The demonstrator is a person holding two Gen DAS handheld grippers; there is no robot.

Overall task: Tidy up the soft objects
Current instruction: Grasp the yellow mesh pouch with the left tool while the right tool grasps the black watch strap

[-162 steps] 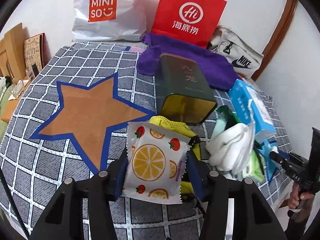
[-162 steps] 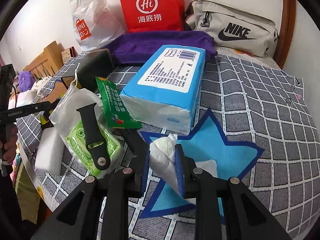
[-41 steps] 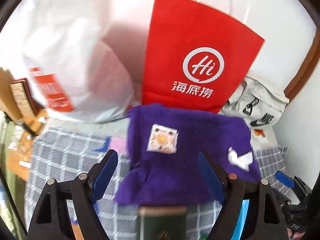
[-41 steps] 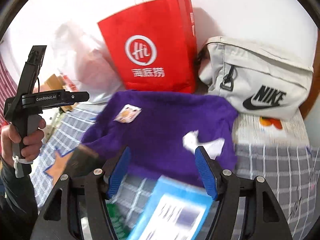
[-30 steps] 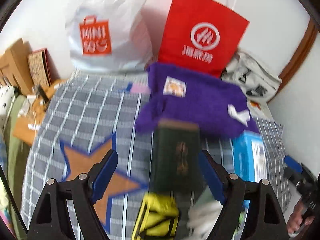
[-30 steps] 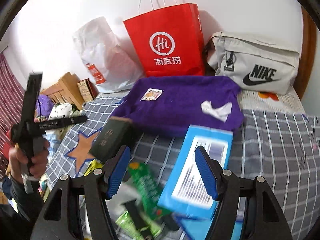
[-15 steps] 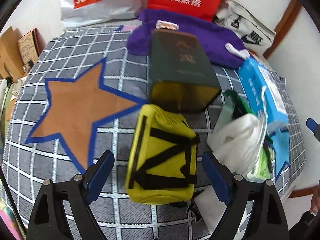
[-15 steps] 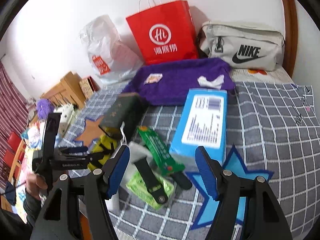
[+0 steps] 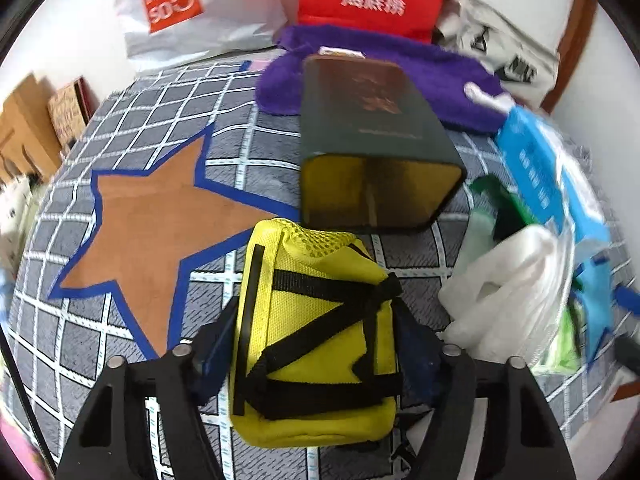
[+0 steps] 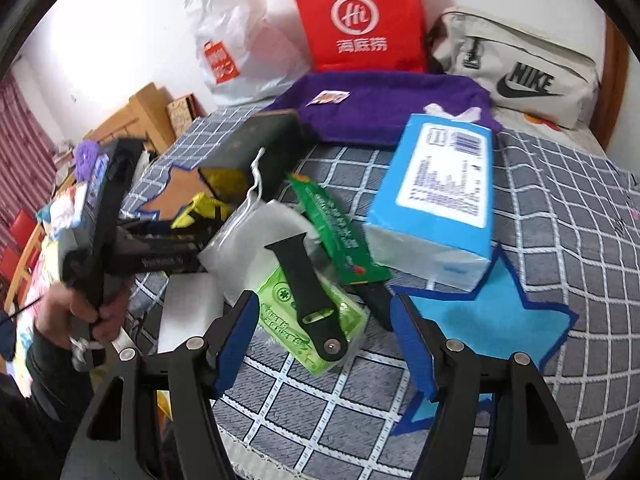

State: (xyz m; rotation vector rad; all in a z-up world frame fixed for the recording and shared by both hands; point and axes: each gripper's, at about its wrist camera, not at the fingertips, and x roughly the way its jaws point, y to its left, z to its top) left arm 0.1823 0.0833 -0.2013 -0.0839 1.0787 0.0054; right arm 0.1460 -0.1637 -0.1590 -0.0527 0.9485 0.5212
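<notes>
A yellow mesh pouch [image 9: 316,340] with black straps lies on the checked bedspread [image 9: 248,152]. My left gripper [image 9: 316,314] straddles it, its jaws closing, and the blue pads [image 9: 218,340] touch both sides of the pouch. My right gripper [image 10: 324,320] stands open just above a green wipes pack [image 10: 280,312] with a black watch strap [image 10: 304,280] lying across it; nothing is between its fingers. At the back, the purple towel [image 10: 384,108] carries a small snack packet [image 10: 330,97] and a white wad [image 10: 452,112].
A dark green tin [image 9: 372,136] lies on its side behind the pouch. A blue tissue pack [image 10: 440,184], a green sachet [image 10: 336,228], a white plastic bag [image 9: 508,288] and a white block [image 10: 192,312] crowd the middle. A red bag [image 10: 360,20] and a grey bag [image 10: 520,68] stand against the wall.
Both grippers dropped from the purple towel to the front of the bed. The left jaws narrowed onto the yellow pouch. The right gripper came down over the green pack.
</notes>
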